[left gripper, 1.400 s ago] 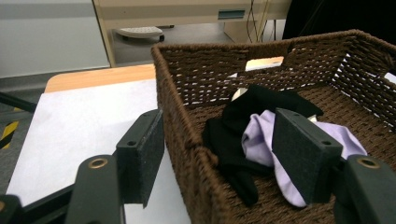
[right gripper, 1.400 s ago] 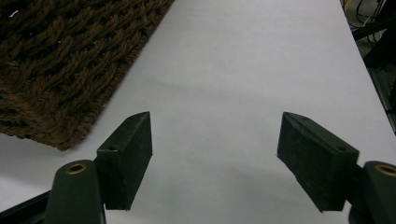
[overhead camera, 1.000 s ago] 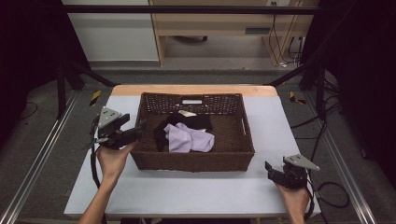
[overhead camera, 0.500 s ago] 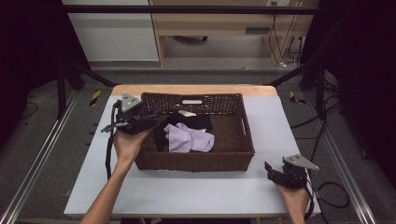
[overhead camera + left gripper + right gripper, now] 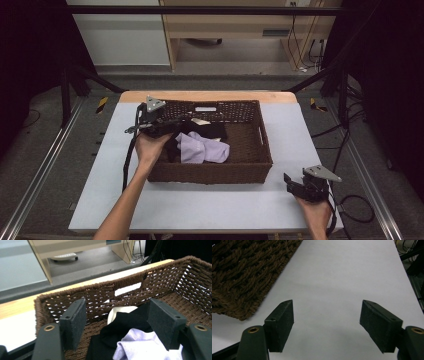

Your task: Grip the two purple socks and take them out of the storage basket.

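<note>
Woven brown wicker basket [image 5: 215, 172], rectangular, with a slot handle cut in its far wall, sits mid-table on the white table [image 5: 200, 205], whose far edge is a wooden strip. Coarse braided weave, gaps between the strands let light through.

Inside: soft fabric pile, three pieces visible. One lavender cloth [image 5: 202, 148], crumpled, on top; one black garment [image 5: 212, 131] under and behind it; one small white item [image 5: 201, 121] against the far wall, partly covered.

Left gripper [image 5: 117, 325] is over the basket's far-left corner, held by the left hand [image 5: 148, 147]. Fingers [image 5: 75, 322] spread wide, flat matte black pads, nothing between them. They hang just above the black and lavender fabric; contact with the cloth can't be confirmed.

Right gripper [image 5: 327, 325] is near the table's front-right corner, well apart from the basket, in the right hand [image 5: 315, 210]. Fingers [image 5: 280, 323] spread wide, empty, over bare table. Basket's corner shows at the upper left in the right gripper view.

Count: one basket, two grippers, three cloth items.
</note>
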Demonstrator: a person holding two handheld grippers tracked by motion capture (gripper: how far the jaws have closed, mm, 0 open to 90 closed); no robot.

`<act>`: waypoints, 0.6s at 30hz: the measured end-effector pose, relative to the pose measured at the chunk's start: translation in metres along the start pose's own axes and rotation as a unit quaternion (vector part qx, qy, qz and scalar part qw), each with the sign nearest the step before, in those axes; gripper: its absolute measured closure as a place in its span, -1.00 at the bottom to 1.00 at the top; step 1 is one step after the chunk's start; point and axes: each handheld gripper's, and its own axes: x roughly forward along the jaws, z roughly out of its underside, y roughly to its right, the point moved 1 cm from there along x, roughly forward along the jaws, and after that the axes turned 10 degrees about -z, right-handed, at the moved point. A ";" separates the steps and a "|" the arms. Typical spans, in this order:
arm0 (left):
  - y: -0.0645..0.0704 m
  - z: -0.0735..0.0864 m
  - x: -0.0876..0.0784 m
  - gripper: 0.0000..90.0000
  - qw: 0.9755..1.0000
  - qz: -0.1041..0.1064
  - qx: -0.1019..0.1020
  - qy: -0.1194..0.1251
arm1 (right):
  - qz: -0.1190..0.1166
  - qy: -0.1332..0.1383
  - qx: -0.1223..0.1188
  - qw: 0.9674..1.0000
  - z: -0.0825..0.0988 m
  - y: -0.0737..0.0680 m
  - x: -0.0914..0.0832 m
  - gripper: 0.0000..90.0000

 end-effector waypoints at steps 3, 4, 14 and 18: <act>0.002 0.003 0.009 -0.30 1.000 -0.003 0.012 -0.015 | -0.001 0.000 0.001 1.000 0.000 0.000 0.000 -0.39; 0.003 0.004 0.012 -0.29 1.000 -0.003 0.014 -0.018 | -0.001 0.000 0.001 1.000 0.000 0.000 0.000 -0.39; 0.009 0.017 0.036 -0.29 0.996 0.007 0.030 -0.086 | -0.001 -0.001 0.001 1.000 0.001 0.002 -0.001 -0.38; 0.012 0.021 0.041 -0.27 0.993 0.011 0.044 -0.111 | 0.000 -0.001 0.002 1.000 0.001 0.001 0.000 -0.38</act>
